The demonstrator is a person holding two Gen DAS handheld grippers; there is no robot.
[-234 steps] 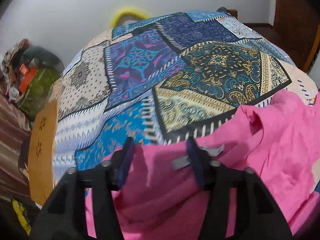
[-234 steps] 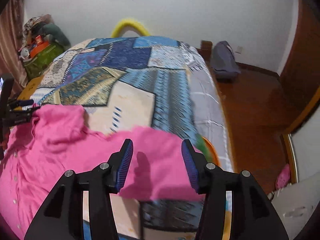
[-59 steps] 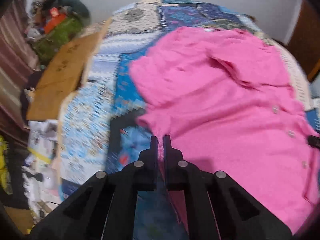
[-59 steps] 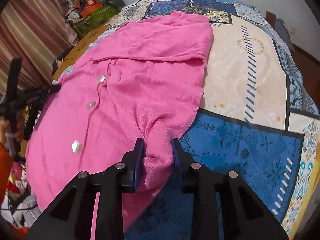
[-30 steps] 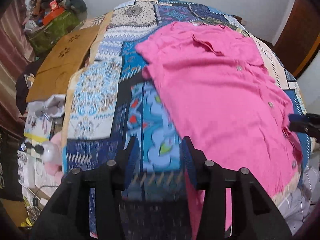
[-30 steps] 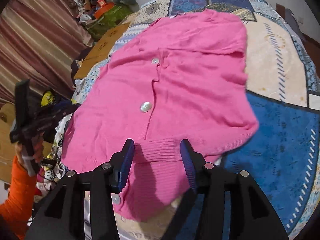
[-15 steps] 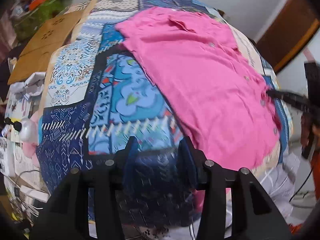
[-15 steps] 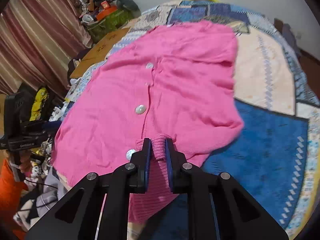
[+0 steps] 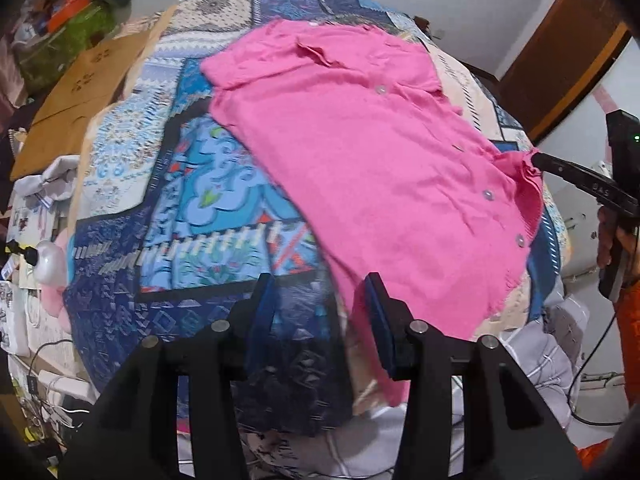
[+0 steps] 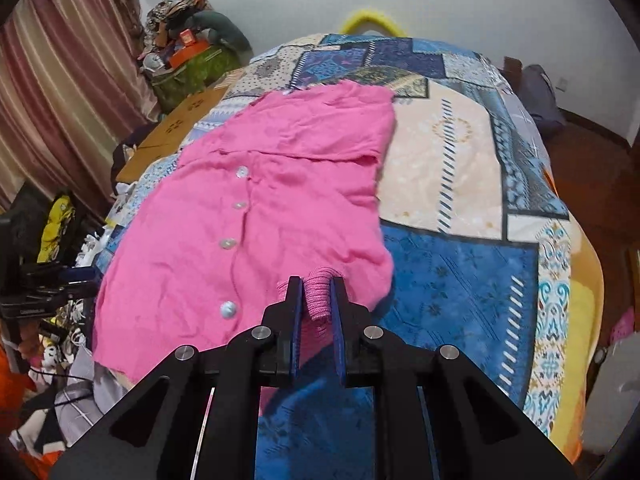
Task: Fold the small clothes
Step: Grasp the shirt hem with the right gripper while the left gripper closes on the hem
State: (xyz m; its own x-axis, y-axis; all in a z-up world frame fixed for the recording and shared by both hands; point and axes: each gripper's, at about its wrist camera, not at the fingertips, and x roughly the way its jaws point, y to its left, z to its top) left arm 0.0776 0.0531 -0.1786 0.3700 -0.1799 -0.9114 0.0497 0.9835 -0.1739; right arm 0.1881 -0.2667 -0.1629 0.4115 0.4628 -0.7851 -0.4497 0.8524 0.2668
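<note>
Left wrist view: a box (image 9: 76, 92) of brown card lies at the far left edge of the bed (image 9: 192, 208), with a green bag (image 9: 60, 44) beyond it. Nearer the lens, the left claw (image 9: 320, 312) hangs released, its blue pads wide apart above the dark blue patch of the quilt (image 9: 168, 304), and its right pad sits just beside the shirt's near hem. The pink shirt (image 9: 368, 152) lies spread on the quilt, buttons (image 9: 487, 195) in a row toward its right side. At the right, the right claw (image 9: 536, 158) pinches a corner of the hem and the fabric puckers there.

Right wrist view: curtains (image 10: 60, 92) hang at the left. The shirt (image 10: 280, 184) runs from the far middle of the bed toward the near left edge, where it seems to droop over the side, though the blur makes this hard to judge. At centre the right claw (image 10: 316, 300) is clenched on a bunched fold of ribbed hem. Right of it lies bare quilt (image 10: 460, 280).
</note>
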